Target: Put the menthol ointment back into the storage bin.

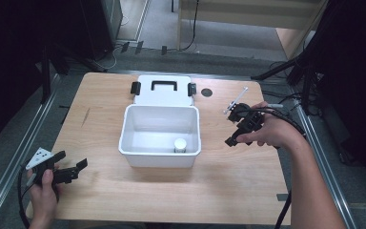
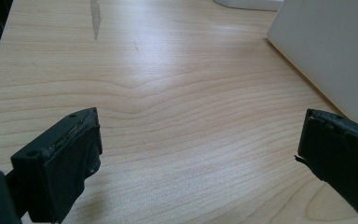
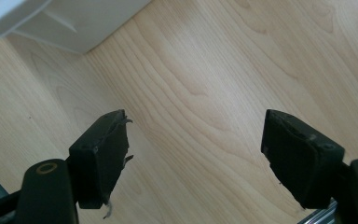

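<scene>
A white open box (image 1: 126, 125) stands mid-table, its lid (image 1: 164, 98) with a black handle lying back behind it. A small white cylinder (image 1: 180, 144) stands inside near the box's front right corner. My left gripper (image 1: 71, 161) is held in a hand at the table's near left corner, jaws open and holding nothing; its own view shows the left gripper (image 2: 200, 128) over bare wood, with the box wall (image 2: 335, 51) to the right. My right gripper (image 1: 229, 126) hovers right of the box, open and holding nothing. In its own view the right gripper (image 3: 196, 126) frames bare wood below the box (image 3: 65, 18).
The wooden table (image 1: 171, 191) has a dark round hole (image 1: 207, 92) near its far edge, right of the lid. A grey streak (image 2: 95, 18) marks the wood at the left. Metal rails (image 1: 14, 157) and dark stands flank the table.
</scene>
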A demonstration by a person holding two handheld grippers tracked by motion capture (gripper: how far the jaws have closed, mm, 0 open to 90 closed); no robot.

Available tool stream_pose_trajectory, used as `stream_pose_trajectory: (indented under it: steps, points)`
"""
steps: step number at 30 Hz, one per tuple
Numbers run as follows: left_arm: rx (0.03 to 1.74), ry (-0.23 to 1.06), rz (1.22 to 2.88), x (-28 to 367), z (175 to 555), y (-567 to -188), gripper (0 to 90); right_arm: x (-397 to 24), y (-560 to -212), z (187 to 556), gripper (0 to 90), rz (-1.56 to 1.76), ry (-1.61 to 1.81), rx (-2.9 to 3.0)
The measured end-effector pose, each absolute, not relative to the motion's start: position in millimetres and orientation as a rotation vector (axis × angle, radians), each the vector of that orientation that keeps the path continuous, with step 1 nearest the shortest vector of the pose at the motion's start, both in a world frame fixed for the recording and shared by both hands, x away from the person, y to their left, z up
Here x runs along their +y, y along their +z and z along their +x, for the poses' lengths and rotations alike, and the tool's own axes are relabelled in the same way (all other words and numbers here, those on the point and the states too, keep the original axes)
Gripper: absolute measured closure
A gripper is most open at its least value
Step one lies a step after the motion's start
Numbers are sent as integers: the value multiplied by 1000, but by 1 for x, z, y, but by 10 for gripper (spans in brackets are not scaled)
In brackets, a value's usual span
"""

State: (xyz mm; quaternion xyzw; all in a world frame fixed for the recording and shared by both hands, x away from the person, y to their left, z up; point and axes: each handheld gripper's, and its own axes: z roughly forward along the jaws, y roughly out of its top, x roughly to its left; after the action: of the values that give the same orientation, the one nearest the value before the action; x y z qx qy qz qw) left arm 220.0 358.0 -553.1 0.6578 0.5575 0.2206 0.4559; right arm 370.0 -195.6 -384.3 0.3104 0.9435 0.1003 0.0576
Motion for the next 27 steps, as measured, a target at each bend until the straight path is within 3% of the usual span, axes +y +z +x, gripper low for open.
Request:
stream_pose_trajectory:
  steps: [27]
  points:
    - [1376,549,1625,358,220,-553,3,-269,-452,350,237,1155,512,2731]
